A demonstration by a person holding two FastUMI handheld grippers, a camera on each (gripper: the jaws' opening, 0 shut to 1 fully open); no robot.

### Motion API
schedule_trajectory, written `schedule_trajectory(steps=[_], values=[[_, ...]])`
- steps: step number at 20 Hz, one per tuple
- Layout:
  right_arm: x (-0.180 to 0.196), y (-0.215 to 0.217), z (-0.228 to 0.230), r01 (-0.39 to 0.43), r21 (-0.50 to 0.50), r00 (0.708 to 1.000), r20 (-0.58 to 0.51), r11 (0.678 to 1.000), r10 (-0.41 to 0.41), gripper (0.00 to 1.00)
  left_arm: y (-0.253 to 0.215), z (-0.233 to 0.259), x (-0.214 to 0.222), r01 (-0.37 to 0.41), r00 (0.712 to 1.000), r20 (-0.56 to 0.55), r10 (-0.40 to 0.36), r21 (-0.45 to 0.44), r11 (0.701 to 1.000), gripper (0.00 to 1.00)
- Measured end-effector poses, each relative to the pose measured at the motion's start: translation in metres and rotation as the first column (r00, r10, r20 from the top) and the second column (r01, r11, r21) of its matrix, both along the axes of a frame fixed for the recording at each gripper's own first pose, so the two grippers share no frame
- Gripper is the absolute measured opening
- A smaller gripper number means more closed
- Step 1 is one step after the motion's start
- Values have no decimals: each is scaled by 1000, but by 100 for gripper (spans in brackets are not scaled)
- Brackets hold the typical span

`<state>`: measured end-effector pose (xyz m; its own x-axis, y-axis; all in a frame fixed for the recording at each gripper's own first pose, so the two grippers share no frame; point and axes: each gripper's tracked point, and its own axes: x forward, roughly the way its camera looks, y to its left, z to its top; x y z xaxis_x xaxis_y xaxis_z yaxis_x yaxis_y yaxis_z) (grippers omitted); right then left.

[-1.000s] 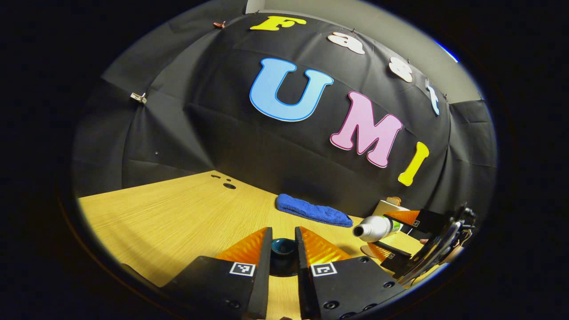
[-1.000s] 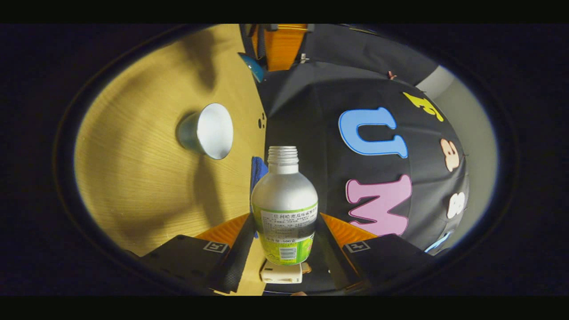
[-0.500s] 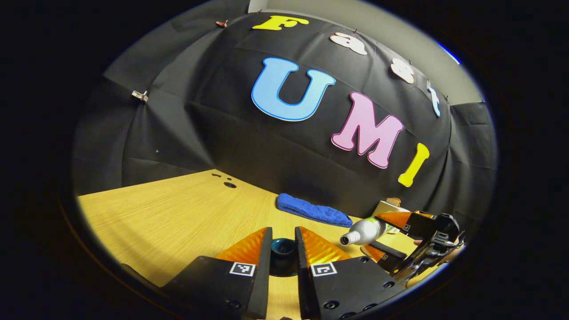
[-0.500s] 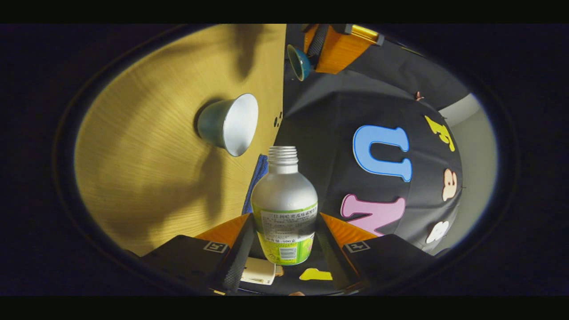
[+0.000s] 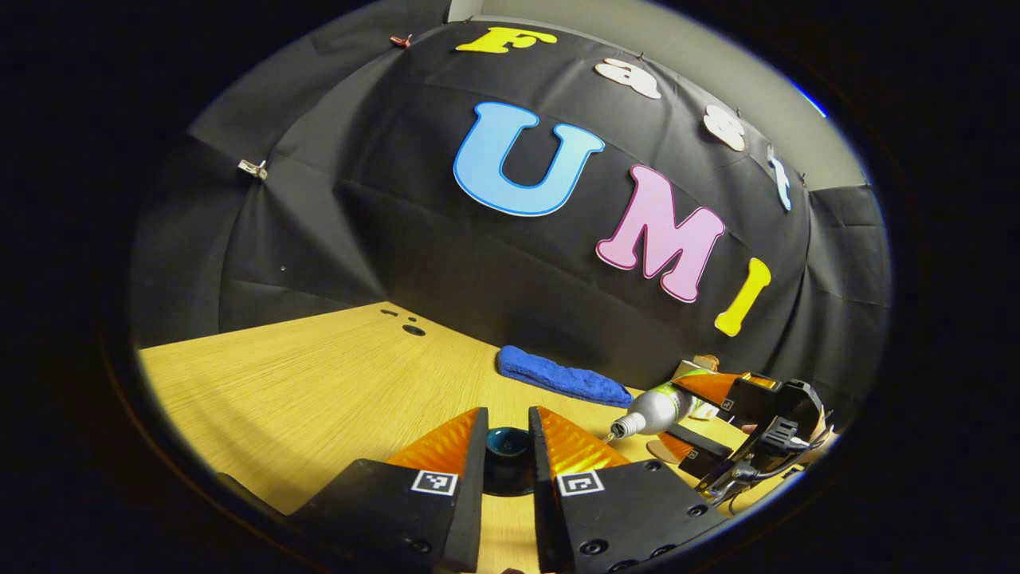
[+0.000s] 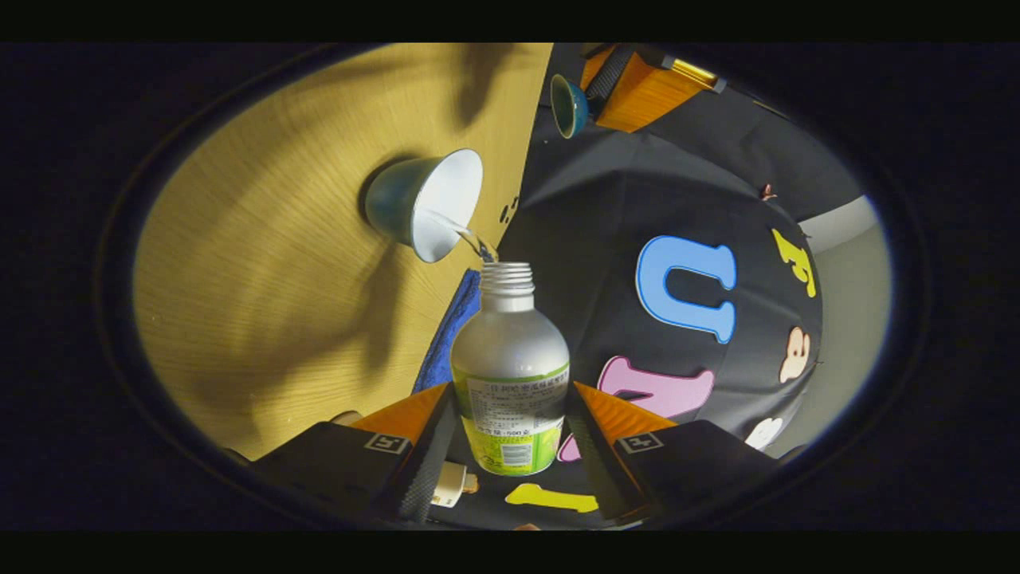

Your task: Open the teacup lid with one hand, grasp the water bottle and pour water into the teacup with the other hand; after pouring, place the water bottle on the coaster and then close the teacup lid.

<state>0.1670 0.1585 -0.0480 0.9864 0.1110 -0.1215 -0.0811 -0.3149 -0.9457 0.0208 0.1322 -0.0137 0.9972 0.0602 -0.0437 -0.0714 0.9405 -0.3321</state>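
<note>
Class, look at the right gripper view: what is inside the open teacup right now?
A thin stream of water from the tilted silver bottle enters the white-lined teal teacup. How much has pooled inside cannot be seen.

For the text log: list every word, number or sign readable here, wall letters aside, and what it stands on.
Water bottle label: printed lines and a barcode, too small and blurred to read.
Left tongs: square coded markers, no words.
Right tongs: the same kind of markers, no words.
Teacup and lid: no writing.
</note>
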Motion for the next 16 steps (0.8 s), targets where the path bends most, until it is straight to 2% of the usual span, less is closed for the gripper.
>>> schedule_trajectory(steps=[10, 12, 14, 15, 16], values=[[2, 7, 13, -42, -119, 998, 30, 992, 46, 79, 1, -1, -1, 3, 1000, -7, -3, -2, 1000, 31], [1, 8, 17, -51, -153, 997, 43, 987, 58, 82, 1, -1, -1, 2, 1000, -7, -2, -4, 1000, 31], [2, 11, 19, -65, -190, 996, 49, 980, 76, 79, 1, -1, -1, 3, 1000, -7, -3, -7, 1000, 34], [2, 13, 20, -74, -209, 995, 53, 975, 87, 82, 1, -1, -1, 3, 1000, -8, -3, -7, 1000, 34], [4, 15, 24, -85, -232, 993, 60, 969, 101, 79, 2, -1, -1, 3, 1000, -8, -3, -7, 1000, 31]])
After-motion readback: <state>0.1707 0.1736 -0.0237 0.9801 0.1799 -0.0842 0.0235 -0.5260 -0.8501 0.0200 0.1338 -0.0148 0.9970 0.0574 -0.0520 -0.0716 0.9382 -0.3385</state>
